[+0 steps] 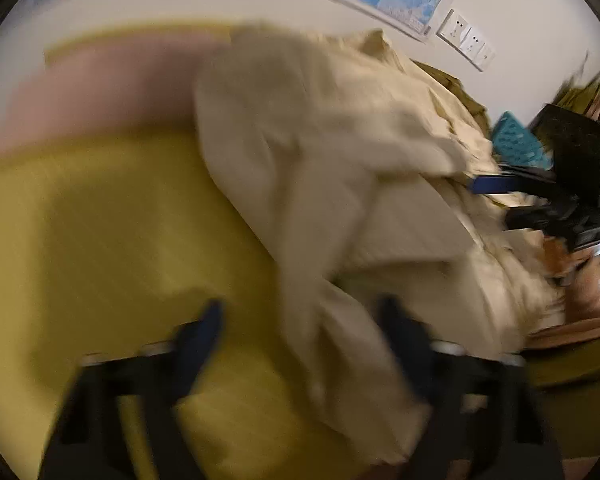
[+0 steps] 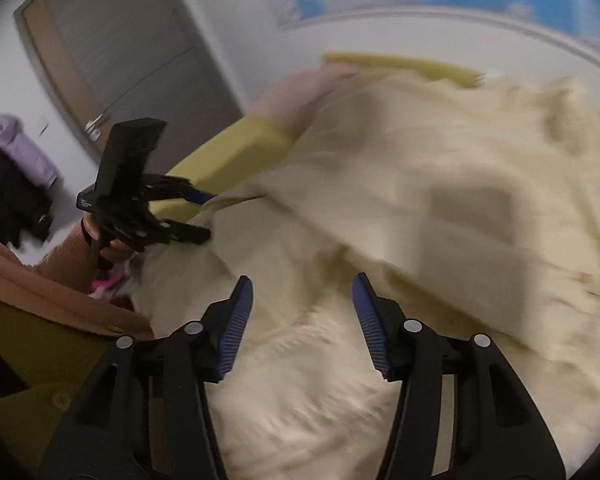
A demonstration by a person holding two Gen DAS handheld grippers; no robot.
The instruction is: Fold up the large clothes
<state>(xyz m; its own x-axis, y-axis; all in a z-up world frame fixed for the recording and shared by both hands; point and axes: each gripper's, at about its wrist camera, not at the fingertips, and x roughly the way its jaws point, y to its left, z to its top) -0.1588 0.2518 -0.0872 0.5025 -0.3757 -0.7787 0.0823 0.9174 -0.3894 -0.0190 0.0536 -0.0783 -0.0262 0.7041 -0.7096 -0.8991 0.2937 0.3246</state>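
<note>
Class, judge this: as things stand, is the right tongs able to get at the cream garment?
Probably yes: the right tongs stand open directly over the cream garment, with nothing between.

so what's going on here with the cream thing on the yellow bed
A person is folding a large cream garment spread in a heap on a yellow sheet, with a handheld gripper in each hand. The right gripper hovers over the cloth, jaws apart and holding nothing. The left gripper reaches into the garment's edge; both views are blurred.

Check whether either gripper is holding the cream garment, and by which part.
Nothing is held. The right gripper is open above the cream garment; the left gripper straddles a fold, fingers apart.
</note>
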